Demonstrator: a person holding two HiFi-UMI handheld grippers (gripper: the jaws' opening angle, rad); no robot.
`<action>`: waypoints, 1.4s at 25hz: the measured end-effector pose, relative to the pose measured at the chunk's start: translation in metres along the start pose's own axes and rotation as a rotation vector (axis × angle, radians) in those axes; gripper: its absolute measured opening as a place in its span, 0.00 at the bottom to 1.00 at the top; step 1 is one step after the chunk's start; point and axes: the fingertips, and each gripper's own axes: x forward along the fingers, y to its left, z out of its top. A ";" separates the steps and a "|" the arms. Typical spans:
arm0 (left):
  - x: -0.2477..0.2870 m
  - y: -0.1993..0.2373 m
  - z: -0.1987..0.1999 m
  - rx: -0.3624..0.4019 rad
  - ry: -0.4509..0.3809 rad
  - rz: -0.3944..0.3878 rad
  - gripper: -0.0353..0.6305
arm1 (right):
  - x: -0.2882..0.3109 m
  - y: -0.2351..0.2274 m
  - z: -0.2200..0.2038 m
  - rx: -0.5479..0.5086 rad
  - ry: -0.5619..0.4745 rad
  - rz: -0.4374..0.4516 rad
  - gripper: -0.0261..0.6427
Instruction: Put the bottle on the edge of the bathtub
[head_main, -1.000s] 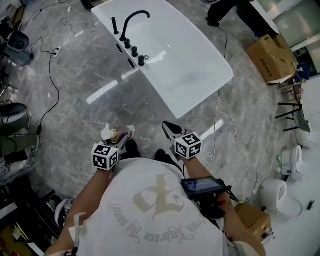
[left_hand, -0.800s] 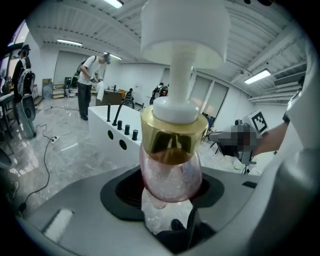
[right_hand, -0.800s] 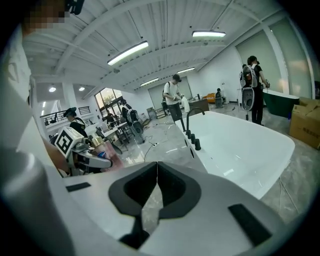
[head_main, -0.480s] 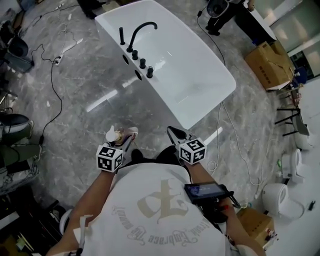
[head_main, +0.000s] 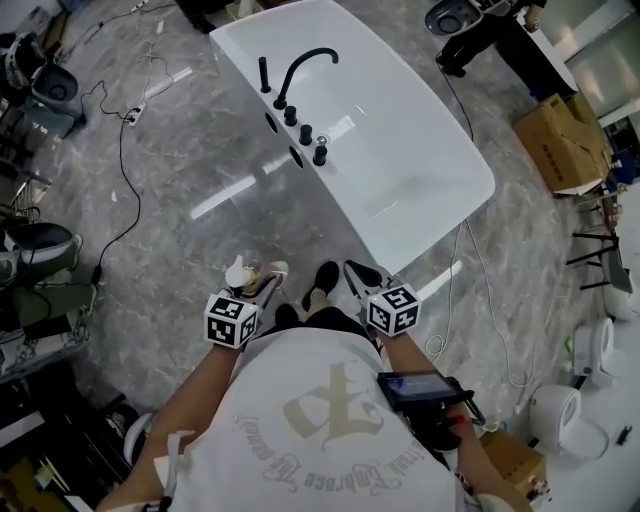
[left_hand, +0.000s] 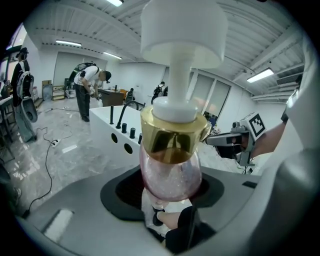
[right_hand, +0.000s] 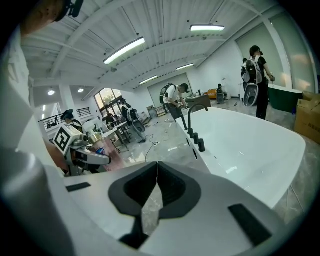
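Note:
A bottle (left_hand: 170, 172) with a pink glittery body, gold collar and white pump head stands upright between the jaws of my left gripper (head_main: 260, 284), which is shut on it. In the head view the bottle's white cap (head_main: 238, 273) shows just above my left marker cube. My right gripper (head_main: 358, 274) is held level beside it, jaws shut together on nothing (right_hand: 156, 172). The white bathtub (head_main: 335, 190) lies ahead on the floor, its near corner a short way beyond both grippers. A black faucet (head_main: 303, 62) and black knobs (head_main: 305, 134) stand on its left ledge.
Grey marble floor surrounds the tub. Cables (head_main: 120, 170) trail at the left and a white cord (head_main: 480, 290) at the right. A cardboard box (head_main: 565, 140) and toilets (head_main: 565, 410) stand at the right. People work behind the tub (right_hand: 175, 100). My shoe (head_main: 323, 280) is between the grippers.
The tub has drifted rightward and lower in the head view as I step toward it. Both grippers keep the same pose, the left still holding the bottle.

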 end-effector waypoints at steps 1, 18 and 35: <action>0.005 0.001 0.003 -0.002 0.007 0.001 0.38 | 0.004 -0.005 0.003 0.004 0.000 0.004 0.05; 0.091 0.008 0.077 0.016 0.093 0.031 0.38 | 0.056 -0.101 0.064 0.051 -0.001 0.082 0.05; 0.111 0.036 0.134 -0.033 0.061 0.131 0.38 | 0.096 -0.111 0.079 0.029 0.078 0.213 0.05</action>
